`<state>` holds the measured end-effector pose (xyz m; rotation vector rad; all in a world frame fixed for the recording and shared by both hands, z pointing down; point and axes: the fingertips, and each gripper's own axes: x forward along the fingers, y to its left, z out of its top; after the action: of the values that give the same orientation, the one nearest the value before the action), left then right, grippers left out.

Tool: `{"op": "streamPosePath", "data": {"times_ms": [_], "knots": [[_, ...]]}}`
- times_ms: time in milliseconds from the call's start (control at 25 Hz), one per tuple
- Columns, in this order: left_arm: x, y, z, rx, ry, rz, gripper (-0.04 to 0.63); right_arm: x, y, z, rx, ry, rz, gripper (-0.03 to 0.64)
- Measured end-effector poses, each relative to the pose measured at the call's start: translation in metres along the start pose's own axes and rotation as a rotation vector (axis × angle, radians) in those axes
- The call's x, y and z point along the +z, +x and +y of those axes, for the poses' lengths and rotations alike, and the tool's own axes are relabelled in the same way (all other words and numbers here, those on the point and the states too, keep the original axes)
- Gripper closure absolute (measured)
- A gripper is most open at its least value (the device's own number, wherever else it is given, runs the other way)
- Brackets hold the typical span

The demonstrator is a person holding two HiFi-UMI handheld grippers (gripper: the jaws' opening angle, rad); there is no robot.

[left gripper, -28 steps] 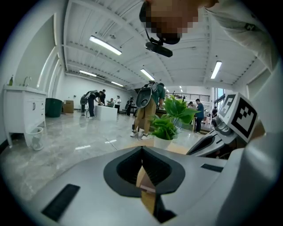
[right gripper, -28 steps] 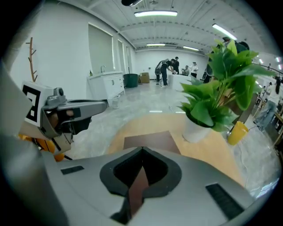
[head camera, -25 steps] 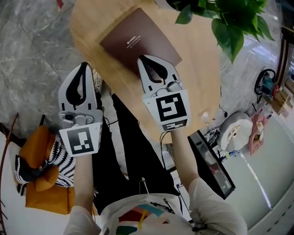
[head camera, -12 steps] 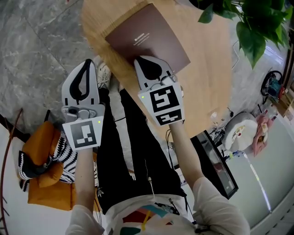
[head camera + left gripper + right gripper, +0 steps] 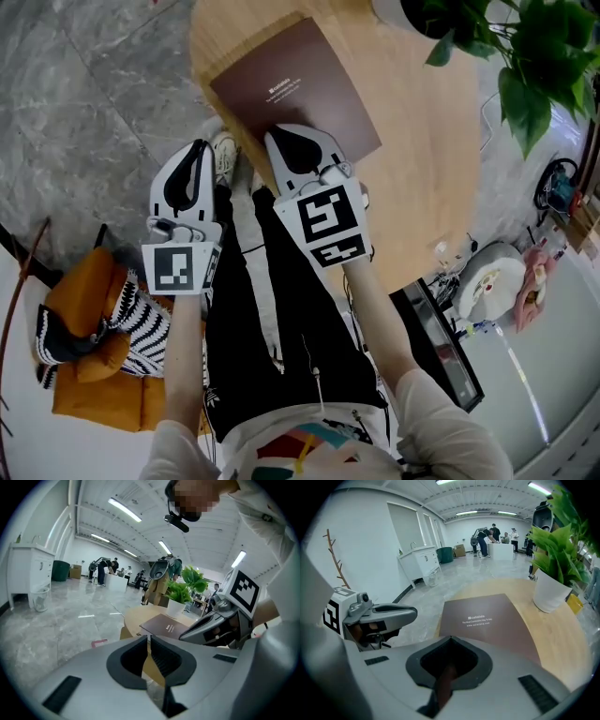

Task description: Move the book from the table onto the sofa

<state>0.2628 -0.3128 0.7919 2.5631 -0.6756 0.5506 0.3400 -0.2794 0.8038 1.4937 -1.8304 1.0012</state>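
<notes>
Table (image 5: 427, 178): round wood top. The book lies on it near the rim on the person's side. Nothing is on the sofa yet; the only seat in view is an orange one (image 5: 89, 380) low at the left of the head view (can't tell if that's the sofa).

Book (image 5: 292, 92): brown, flat, cover up, well apart from the potted plant (image 5: 551, 590). Not gripped.

Right gripper (image 5: 298, 131): jaws together, nothing in them, tips over the book's near edge.
Left gripper (image 5: 197, 148): jaws also closed and empty, off the table top, just beside the rim.

Risks, as I judge them:
- Both sets of jaws are closed. Coming down on the cover like that only shoves the book, which would slide on the wood, maybe toward the pot.
- The book lies flat with no gap under it, so a jaw has to get under an edge, most likely the one by the rim. If it misses, the tips scrape the table.
- Pinched at one corner, the book may fan open or swing and slip out on the carry.
- The left gripper, low by the rim, could knock the table if it comes in to help.
</notes>
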Motion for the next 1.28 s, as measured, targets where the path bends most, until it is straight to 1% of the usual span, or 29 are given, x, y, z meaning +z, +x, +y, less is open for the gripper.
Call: {"op": "streamPosePath", "data": {"times_ms": [80, 240, 400, 520, 680, 760, 840, 920, 1000, 1040, 1160, 1200, 1280], "knots": [[-0.002, -0.004, 0.002, -0.004, -0.037, -0.016, 0.588, 0.003, 0.003, 0.007, 0.013, -0.006, 0.0, 0.603], [-0.006, -0.006, 0.005, -0.027, -0.078, -0.049, 0.588, 0.008, 0.01, 0.021, 0.045, 0.006, -0.004, 0.603], [-0.015, -0.003, 0.009, -0.039, -0.083, -0.027, 0.58, 0.014, 0.017, 0.031, 0.06, 0.009, -0.003, 0.603], [-0.018, -0.004, 0.01, -0.052, -0.087, -0.009, 0.556, 0.016, 0.02, 0.037, 0.071, 0.009, 0.007, 0.603], [-0.027, -0.001, 0.009, -0.097, -0.12, 0.039, 0.464, 0.018, 0.024, 0.045, 0.086, -0.006, 0.019, 0.603], [-0.026, 0.0, 0.006, -0.129, -0.139, 0.038, 0.421, 0.02, 0.025, 0.048, 0.092, -0.006, 0.021, 0.603], [-0.023, 0.001, 0.004, -0.164, -0.16, 0.035, 0.386, 0.024, 0.024, 0.05, 0.101, 0.019, 0.004, 0.603], [-0.022, 0.004, 0.001, -0.197, -0.186, 0.057, 0.341, 0.031, 0.019, 0.046, 0.1, 0.064, -0.028, 0.603], [-0.027, 0.008, -0.001, -0.233, -0.238, 0.093, 0.28, 0.04, 0.012, 0.037, 0.082, 0.098, -0.06, 0.603], [-0.03, 0.01, -0.003, -0.251, -0.273, 0.108, 0.261, 0.045, 0.008, 0.031, 0.069, 0.106, -0.075, 0.603], [-0.036, 0.016, -0.009, -0.306, -0.367, 0.135, 0.252, 0.057, -0.004, 0.012, 0.043, 0.133, -0.118, 0.603], [-0.037, 0.018, -0.01, -0.32, -0.402, 0.136, 0.253, 0.061, -0.007, 0.005, 0.046, 0.166, -0.136, 0.603], [-0.039, 0.022, -0.013, -0.342, -0.498, 0.122, 0.253, 0.068, -0.014, -0.007, 0.057, 0.254, -0.181, 0.603]]}}
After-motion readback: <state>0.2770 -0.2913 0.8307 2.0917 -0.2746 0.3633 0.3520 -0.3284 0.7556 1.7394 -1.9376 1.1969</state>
